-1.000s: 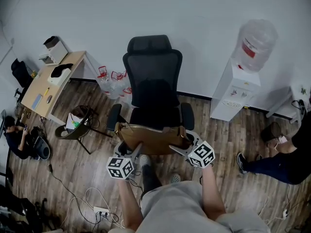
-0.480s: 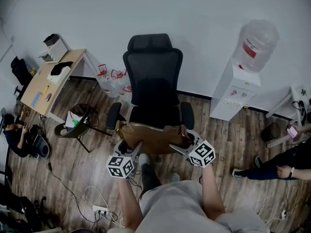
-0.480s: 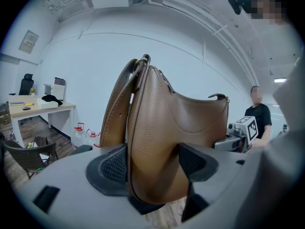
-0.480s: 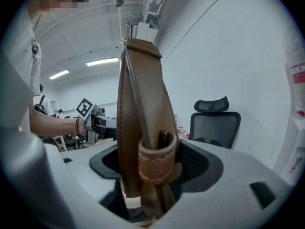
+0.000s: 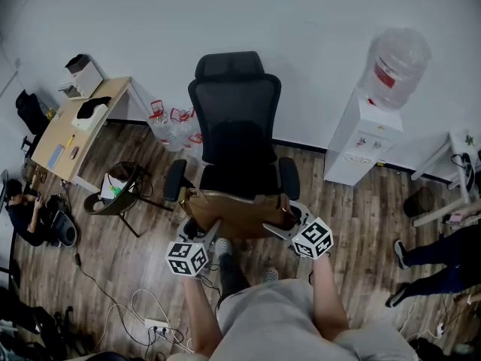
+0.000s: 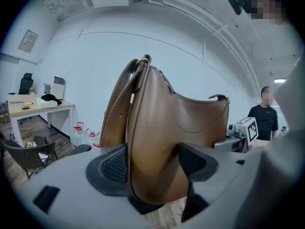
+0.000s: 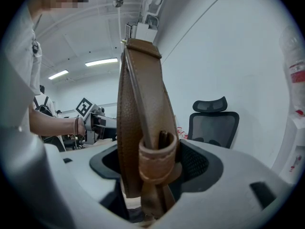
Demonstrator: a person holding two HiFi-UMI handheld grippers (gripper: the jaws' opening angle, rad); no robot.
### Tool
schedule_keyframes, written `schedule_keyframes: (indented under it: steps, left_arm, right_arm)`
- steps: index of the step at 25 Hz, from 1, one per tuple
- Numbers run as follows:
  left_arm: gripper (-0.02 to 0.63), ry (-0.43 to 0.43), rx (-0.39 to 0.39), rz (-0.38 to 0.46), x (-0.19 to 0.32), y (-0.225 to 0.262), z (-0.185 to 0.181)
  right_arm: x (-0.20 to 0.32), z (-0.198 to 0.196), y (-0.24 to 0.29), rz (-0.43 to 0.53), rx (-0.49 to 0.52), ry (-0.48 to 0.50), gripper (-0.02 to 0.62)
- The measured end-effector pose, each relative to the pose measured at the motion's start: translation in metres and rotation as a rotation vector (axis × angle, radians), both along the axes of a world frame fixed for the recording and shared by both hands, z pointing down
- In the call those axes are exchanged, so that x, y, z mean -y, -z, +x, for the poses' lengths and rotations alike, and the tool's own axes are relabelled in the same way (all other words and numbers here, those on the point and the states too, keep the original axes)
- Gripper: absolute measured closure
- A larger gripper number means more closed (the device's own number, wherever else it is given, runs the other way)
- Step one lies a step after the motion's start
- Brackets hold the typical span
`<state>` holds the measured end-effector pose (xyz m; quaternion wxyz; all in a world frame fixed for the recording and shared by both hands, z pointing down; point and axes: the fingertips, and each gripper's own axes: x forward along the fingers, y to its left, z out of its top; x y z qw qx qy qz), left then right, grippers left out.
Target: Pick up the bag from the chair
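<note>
Bag (image 5: pixel 237 213) is held between both grippers, roughly level, just off the front edge of the chair (image 5: pixel 234 126) seat. It looks clear of the cushion, but the head view can't confirm a gap.

Left gripper (image 5: pixel 212 230): jaws clamped fairly wide on one end of the bag, pads on the leather body and strap (image 6: pixel 119 104). Right gripper (image 5: pixel 275 229): jaws clamped on the other end, over the strap and its loop (image 7: pixel 157 159).

Step in hand, my read: carry it clear of the chair.
- Raise both ends together so the bag doesn't tip.
- Pull back from the seat toward the body.
- Don't spread the hands, since soft leather can stretch or slip out.
- The right grip is mostly on strap, so it's likely the weaker side. Watch it for sliding.

Bag: tan-brown pebbled leather with a curved top edge, soft and slouchy. It has a flat strap with a stitched loop, and metal hardware where the strap meets the end.
</note>
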<state>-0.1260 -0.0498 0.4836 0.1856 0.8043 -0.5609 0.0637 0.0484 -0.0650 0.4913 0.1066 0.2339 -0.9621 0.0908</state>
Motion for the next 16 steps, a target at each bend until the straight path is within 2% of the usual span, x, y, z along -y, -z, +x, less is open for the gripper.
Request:
schedule_keyframes:
  steps: [16]
  left_arm:
    - [0.284,0.013,0.004,-0.001,-0.0042,0.0020,-0.0048]
  right_arm:
    - [0.0004,-0.0052,-0.0015,-0.007,-0.004,0.023,0.258]
